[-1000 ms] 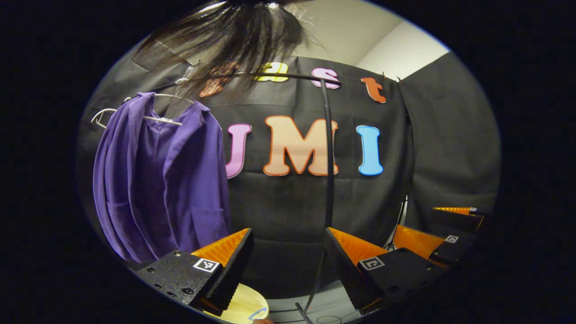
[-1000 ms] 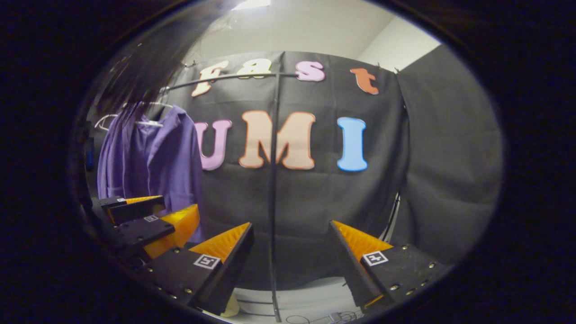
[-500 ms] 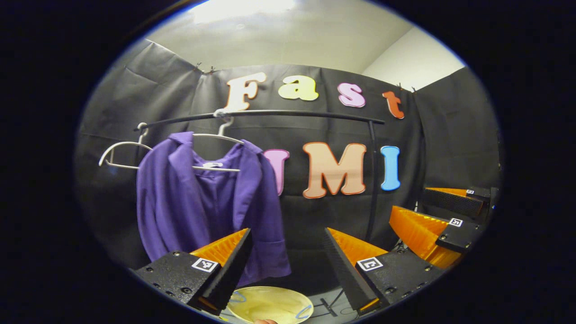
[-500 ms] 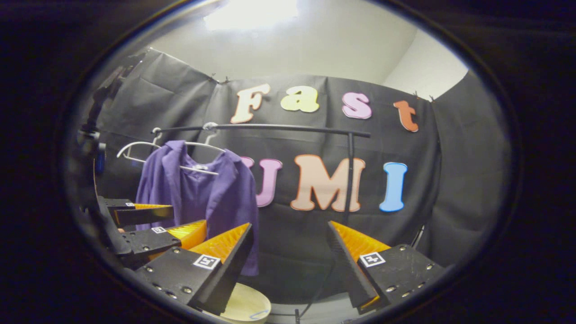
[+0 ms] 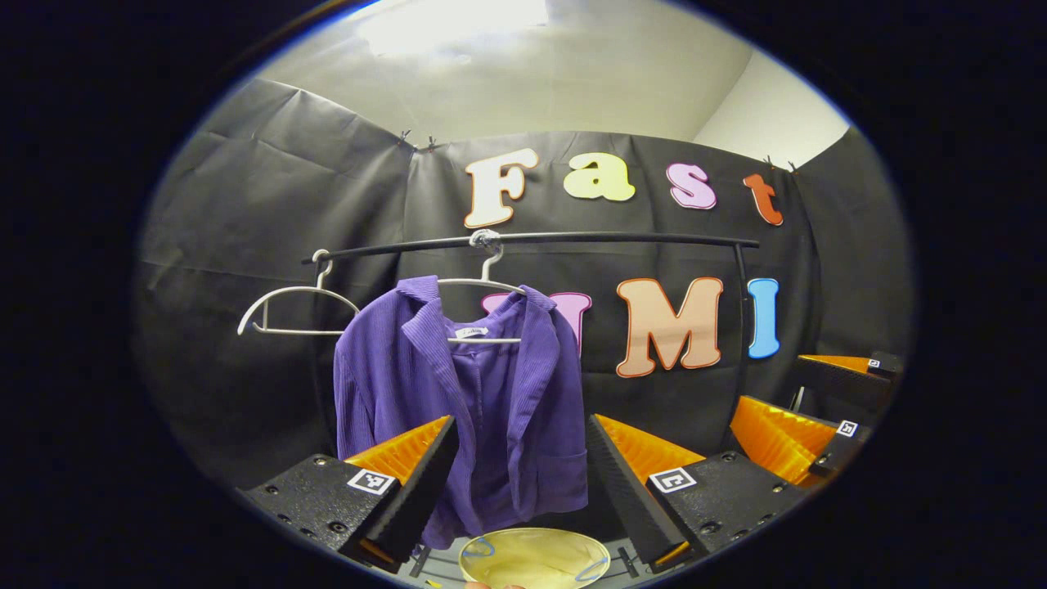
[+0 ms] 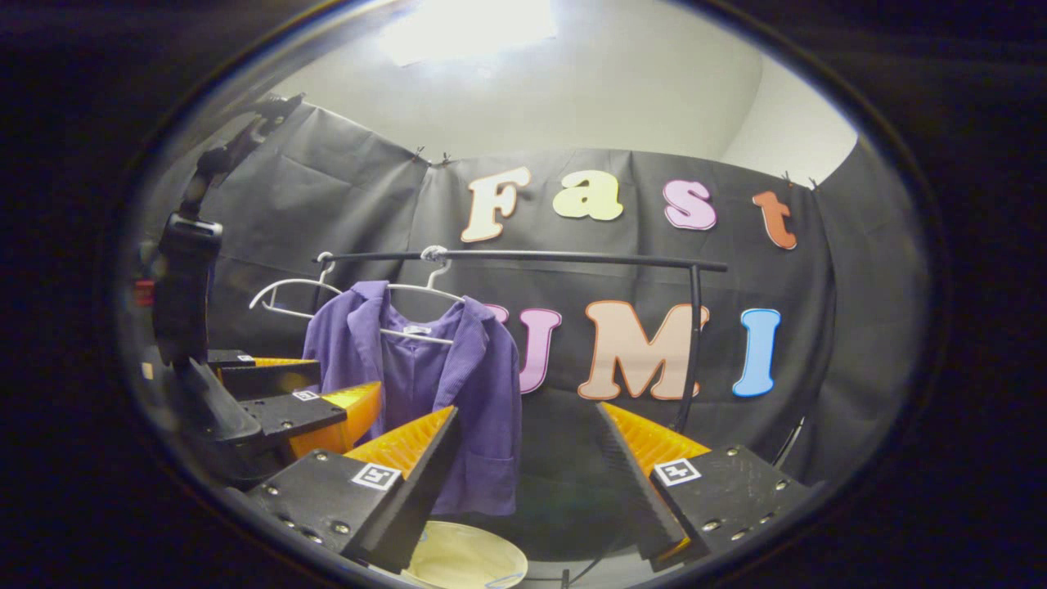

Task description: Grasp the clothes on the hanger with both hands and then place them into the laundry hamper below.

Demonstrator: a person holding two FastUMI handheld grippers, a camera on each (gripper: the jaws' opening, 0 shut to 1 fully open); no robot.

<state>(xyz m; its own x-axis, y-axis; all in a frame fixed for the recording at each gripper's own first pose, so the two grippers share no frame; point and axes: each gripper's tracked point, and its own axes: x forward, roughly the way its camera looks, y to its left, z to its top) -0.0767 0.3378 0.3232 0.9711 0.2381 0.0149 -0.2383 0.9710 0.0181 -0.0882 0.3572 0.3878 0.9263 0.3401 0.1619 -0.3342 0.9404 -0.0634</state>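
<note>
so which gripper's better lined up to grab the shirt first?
Left, probably. In the left gripper view the purple shirt hangs between its open fingers; the right gripper has it off toward one finger.

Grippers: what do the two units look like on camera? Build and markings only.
Both alike: the left gripper and right gripper each have two wedge-shaped fingers with ribbed inner faces, mounted on black textured blocks with visible screws. Each block carries a small square black-and-white tag. No cables visible on either.
</note>
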